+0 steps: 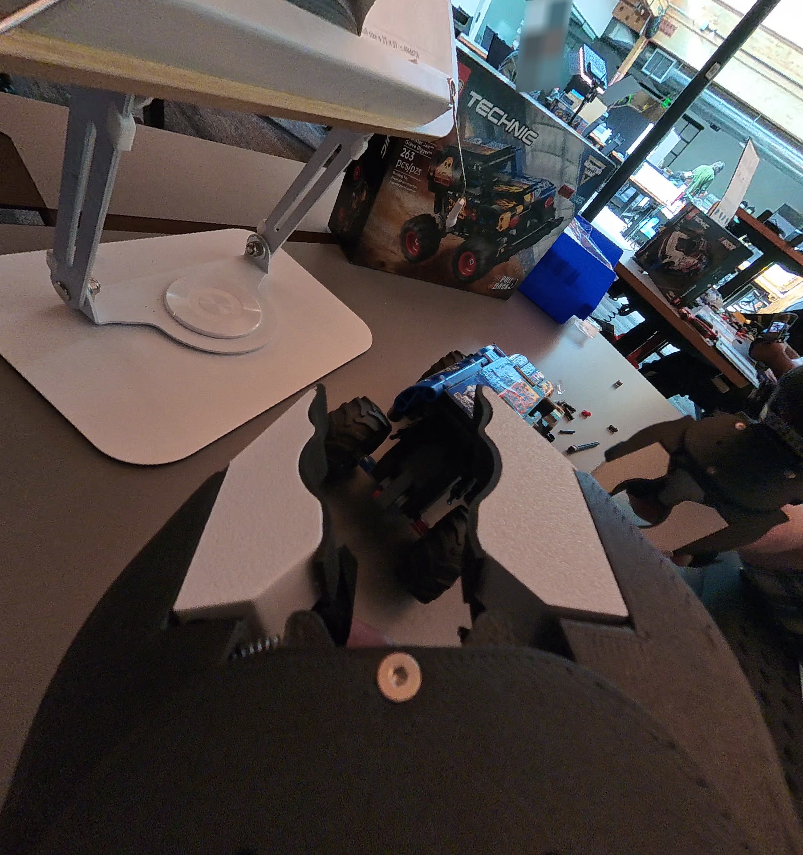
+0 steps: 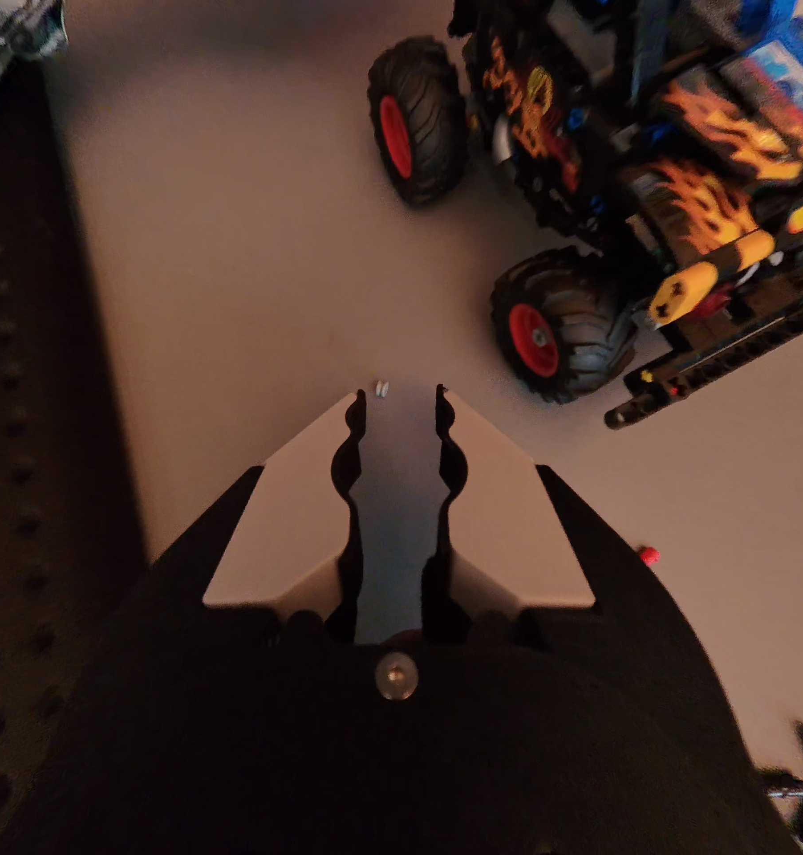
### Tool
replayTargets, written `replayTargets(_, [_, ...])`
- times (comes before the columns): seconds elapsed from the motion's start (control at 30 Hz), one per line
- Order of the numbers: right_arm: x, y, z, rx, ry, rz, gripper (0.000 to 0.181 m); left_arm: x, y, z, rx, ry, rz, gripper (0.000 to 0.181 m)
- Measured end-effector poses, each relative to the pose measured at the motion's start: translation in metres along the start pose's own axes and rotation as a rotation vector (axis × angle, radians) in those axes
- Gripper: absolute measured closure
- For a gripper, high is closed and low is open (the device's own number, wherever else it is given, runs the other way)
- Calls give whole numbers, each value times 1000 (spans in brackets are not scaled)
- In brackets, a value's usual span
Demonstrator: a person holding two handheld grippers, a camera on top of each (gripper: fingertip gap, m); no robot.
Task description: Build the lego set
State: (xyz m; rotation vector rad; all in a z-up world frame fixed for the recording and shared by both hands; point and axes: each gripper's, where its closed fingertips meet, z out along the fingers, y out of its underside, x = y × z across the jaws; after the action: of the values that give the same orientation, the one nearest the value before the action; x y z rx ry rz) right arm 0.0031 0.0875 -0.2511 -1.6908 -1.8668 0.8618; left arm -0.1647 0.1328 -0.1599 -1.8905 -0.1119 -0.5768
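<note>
The lego monster truck (image 1: 418, 476), black with flame stickers, red hubs and big black tyres, sits between the jaws of my left gripper (image 1: 399, 398), which is shut on its body. One tyre (image 1: 358, 430) bulges past the left finger. In the right wrist view the truck (image 2: 668, 194) fills the upper right, side-on, with two wheels showing. My right gripper (image 2: 399, 393) is open and empty, pointing down at the table left of the truck. A tiny pale piece (image 2: 382, 388) lies just ahead of its tips. The right gripper also shows in the left wrist view (image 1: 621, 467).
A white stand (image 1: 159, 370) holding a booklet stands at the left. The set's box (image 1: 460, 208) and a blue bin (image 1: 570, 273) are at the back. Sticker sheets (image 1: 515, 384) and small loose pieces (image 1: 575, 416) lie beyond the truck. A red pin (image 2: 648, 555) lies right; a dark perforated board (image 2: 20, 370) left. Tip to tip, the grippers are about 20 centimetres apart.
</note>
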Motion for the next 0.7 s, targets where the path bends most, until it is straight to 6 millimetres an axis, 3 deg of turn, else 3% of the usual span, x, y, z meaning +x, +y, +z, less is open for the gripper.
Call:
replayTargets(0.1, [-4, 4, 5, -23, 9, -26, 157, 2, 1, 1, -5, 1, 8, 119])
replayTargets(0.23, [-6, 6, 12, -49, 13, -45, 179, 3, 2, 2, -12, -1, 18, 119])
replayTargets(0.37, [-4, 5, 4, -26, 22, -37, 180, 3, 1, 1, -6, -1, 17, 119])
replayTargets(0.57, [22, 23, -38, 12, 107, 33, 180, 5, 1, 1, -13, -12, 50, 118])
replayTargets(0.7, [59, 61, -81, -23, 258, 107, 180, 7, 4, 4, -27, -25, 77, 116])
